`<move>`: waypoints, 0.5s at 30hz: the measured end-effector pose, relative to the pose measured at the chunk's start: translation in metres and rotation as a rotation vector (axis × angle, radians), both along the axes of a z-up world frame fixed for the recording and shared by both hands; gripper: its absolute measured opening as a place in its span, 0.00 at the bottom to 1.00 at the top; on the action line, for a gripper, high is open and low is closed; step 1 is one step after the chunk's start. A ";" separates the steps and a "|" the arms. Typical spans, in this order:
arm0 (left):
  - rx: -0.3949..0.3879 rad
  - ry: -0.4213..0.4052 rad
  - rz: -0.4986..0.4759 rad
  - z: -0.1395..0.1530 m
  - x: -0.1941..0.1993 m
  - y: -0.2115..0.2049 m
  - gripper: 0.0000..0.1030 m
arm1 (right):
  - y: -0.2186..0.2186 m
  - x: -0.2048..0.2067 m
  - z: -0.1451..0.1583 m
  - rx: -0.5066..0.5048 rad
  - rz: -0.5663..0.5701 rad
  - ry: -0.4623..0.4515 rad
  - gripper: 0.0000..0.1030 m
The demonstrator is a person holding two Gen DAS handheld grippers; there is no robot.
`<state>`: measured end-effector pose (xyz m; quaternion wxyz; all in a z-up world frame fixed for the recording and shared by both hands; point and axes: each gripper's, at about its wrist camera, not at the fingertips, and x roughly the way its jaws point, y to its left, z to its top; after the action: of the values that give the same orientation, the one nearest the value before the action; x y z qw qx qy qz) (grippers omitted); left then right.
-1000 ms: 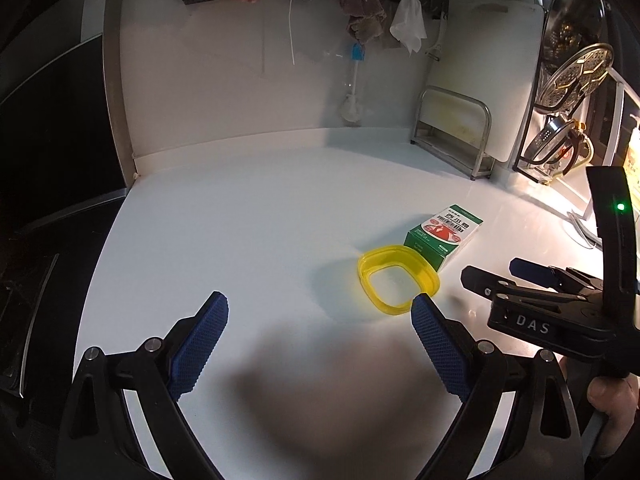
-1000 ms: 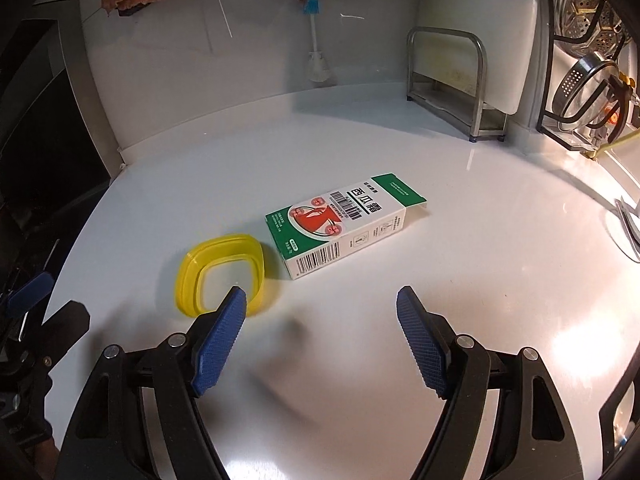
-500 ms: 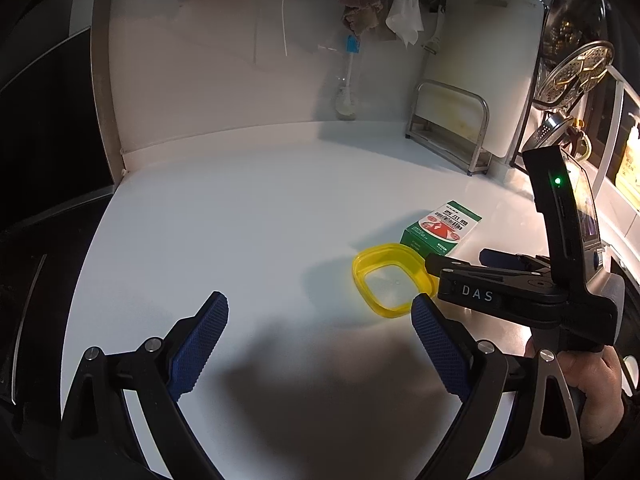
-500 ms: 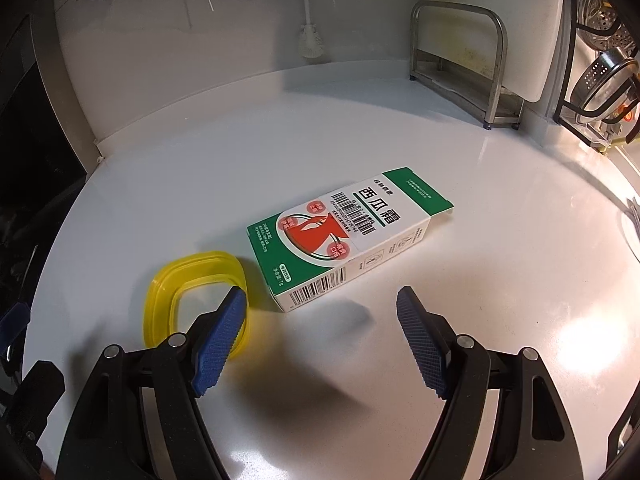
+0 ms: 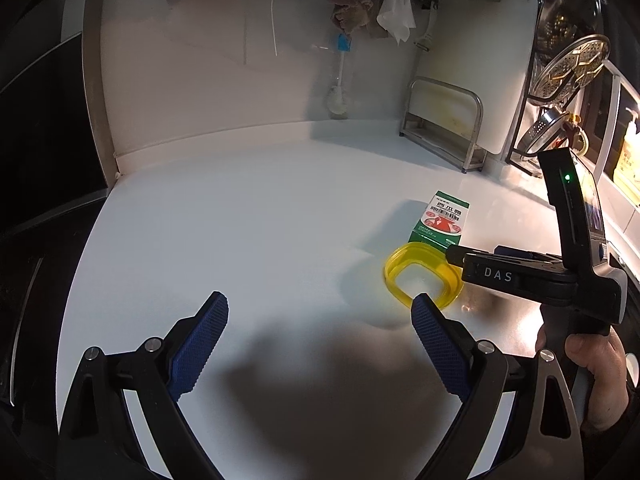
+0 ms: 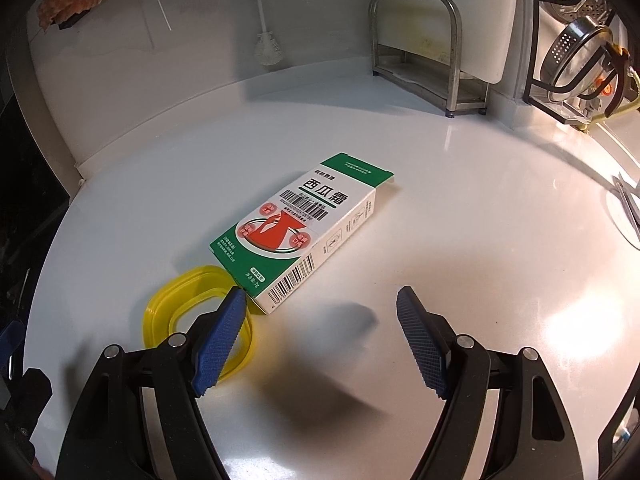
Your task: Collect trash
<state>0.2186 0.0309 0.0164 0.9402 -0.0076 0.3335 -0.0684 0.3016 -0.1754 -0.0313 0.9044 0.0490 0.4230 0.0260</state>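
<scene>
A green and white carton (image 6: 304,228) lies flat on the white counter (image 6: 460,220). A yellow plastic ring (image 6: 180,300) lies against its near left corner. My right gripper (image 6: 320,312) is open and empty, just short of the carton, its left finger over the ring. In the left wrist view the carton (image 5: 442,220) and ring (image 5: 420,280) lie at the right. My left gripper (image 5: 320,312) is open and empty, left of the ring. The right gripper shows there from the side (image 5: 454,256), over the ring.
A steel rack (image 6: 420,52) with a white board stands at the back right. Strainers and lids hang on a wire rack (image 6: 580,60) at the far right. A brush (image 6: 266,40) and cloths hang on the back wall. The counter's left edge drops to dark.
My right gripper has moved forward, closer to the carton, and now reaches over the yellow ring. My left gripper has barely moved. Both stay open.
</scene>
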 end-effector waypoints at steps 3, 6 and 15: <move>0.003 0.002 -0.002 -0.001 0.001 -0.001 0.88 | -0.004 -0.003 -0.002 0.031 0.011 0.011 0.72; 0.001 0.006 -0.003 -0.001 0.001 -0.001 0.88 | -0.003 -0.008 -0.002 0.046 0.025 0.013 0.72; 0.009 0.001 0.003 0.003 -0.001 -0.003 0.88 | -0.017 -0.016 -0.001 0.032 -0.018 0.004 0.72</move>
<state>0.2173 0.0275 0.0192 0.9402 -0.0040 0.3341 -0.0656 0.2859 -0.1922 -0.0322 0.9029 0.0672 0.4239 0.0247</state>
